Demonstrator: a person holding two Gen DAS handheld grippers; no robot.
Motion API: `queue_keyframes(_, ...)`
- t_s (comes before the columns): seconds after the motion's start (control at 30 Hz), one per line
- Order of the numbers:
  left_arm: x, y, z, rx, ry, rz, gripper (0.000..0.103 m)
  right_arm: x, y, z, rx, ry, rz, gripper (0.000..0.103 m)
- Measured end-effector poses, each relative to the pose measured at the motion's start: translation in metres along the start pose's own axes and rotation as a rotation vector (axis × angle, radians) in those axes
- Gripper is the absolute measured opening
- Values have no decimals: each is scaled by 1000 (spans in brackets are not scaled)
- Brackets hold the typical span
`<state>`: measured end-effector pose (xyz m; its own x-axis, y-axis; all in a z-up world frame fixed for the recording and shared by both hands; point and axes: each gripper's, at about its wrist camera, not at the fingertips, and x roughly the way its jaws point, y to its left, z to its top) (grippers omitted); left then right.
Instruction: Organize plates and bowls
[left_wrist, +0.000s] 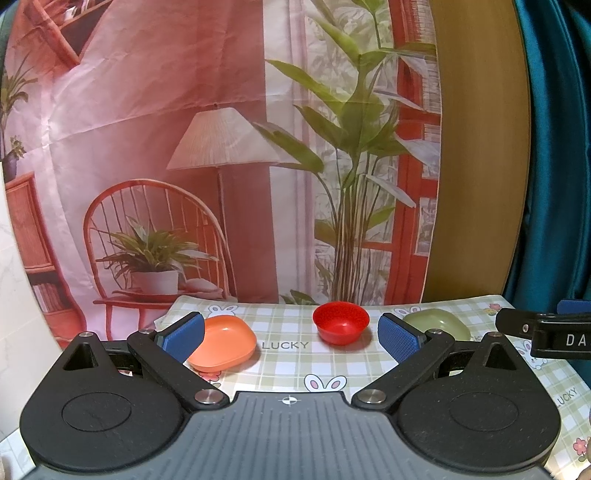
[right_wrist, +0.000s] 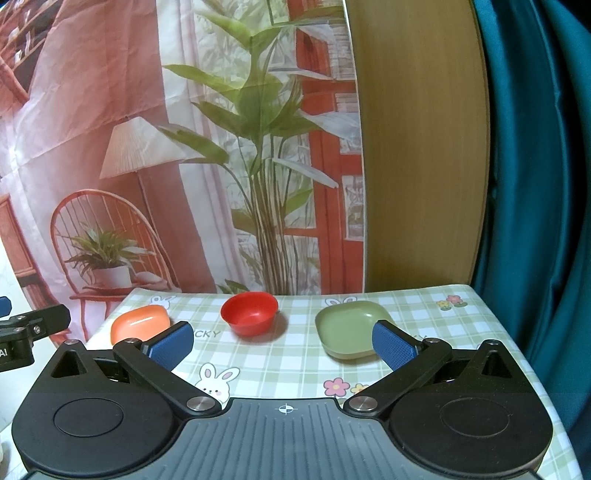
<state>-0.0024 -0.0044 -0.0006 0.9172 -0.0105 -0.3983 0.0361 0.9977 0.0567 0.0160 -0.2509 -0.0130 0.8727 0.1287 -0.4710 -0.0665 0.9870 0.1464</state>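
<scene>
An orange plate (left_wrist: 225, 341) lies at the left of the checked tablecloth (left_wrist: 291, 365), a red bowl (left_wrist: 340, 322) stands in the middle, and a green plate (left_wrist: 439, 323) lies at the right. My left gripper (left_wrist: 291, 338) is open and empty, held above the table's near side, its left pad in front of the orange plate. In the right wrist view the orange plate (right_wrist: 140, 322), red bowl (right_wrist: 249, 313) and green plate (right_wrist: 351, 330) show too. My right gripper (right_wrist: 282, 343) is open and empty, its right pad in front of the green plate.
A printed backdrop (left_wrist: 221, 147) with a chair, a lamp and plants hangs behind the table. A wooden panel (right_wrist: 417, 147) and a teal curtain (right_wrist: 535, 184) stand at the right. The table's right edge (right_wrist: 517, 350) runs beside the curtain.
</scene>
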Motion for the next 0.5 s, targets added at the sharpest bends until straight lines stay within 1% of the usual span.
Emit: queue_keyframes(0.5,0,-2,0,2,0,0,101,-3,-1,1,6,-4,-3,103)
